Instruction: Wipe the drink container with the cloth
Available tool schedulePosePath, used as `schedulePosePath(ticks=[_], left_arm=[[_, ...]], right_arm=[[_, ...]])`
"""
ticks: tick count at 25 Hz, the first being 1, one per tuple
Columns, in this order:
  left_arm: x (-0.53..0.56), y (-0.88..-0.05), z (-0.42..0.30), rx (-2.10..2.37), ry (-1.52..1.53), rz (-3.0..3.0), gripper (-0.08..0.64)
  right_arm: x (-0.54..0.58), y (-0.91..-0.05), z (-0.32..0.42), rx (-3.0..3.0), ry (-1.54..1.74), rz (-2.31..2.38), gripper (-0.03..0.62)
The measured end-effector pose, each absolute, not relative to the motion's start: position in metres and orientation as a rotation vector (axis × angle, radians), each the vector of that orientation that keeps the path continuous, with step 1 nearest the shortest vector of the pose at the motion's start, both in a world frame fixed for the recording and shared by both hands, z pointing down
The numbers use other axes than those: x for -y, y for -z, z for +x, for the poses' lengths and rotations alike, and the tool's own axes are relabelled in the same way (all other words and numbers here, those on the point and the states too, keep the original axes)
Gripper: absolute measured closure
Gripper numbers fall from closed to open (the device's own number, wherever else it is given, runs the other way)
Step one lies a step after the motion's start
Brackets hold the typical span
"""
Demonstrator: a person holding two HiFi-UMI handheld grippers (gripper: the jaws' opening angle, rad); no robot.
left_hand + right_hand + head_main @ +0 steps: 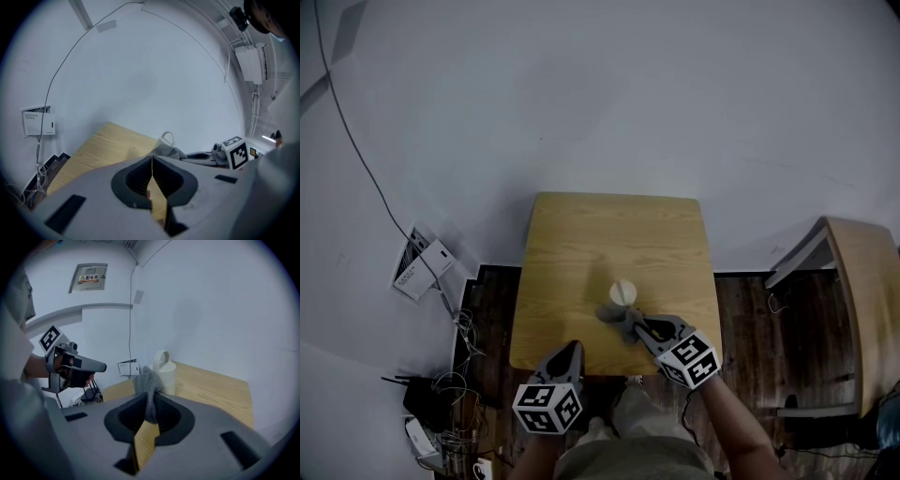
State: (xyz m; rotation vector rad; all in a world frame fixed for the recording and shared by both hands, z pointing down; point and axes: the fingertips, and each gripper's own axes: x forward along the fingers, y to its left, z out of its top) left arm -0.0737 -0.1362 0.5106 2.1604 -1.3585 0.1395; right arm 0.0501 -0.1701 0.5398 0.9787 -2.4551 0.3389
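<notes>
– Right gripper (151, 398) status?
– Jaws clamped on grey cloth (148, 383). White drink container (165, 372) stands upright just beyond the tips, at frame centre, on wooden table (220, 390). Left gripper (152, 164) is closed and empty.

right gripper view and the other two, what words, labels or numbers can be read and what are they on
"配电箱": sign on the wall panel, right gripper view; its smaller print is too blurred to read.
White box, left gripper view: lines of print, too small to read.
Marker cubes: square patterns only, no words.
</notes>
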Motion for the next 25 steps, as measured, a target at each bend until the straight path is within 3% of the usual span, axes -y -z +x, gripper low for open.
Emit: schedulePosePath(ticks=[25], left_arm=[[0.152,-0.530,-0.068,1.361,-0.181,2.110,0.557]], right_arm=[[0.187,-0.614,0.042,2.336,-0.493,0.953,0.568]])
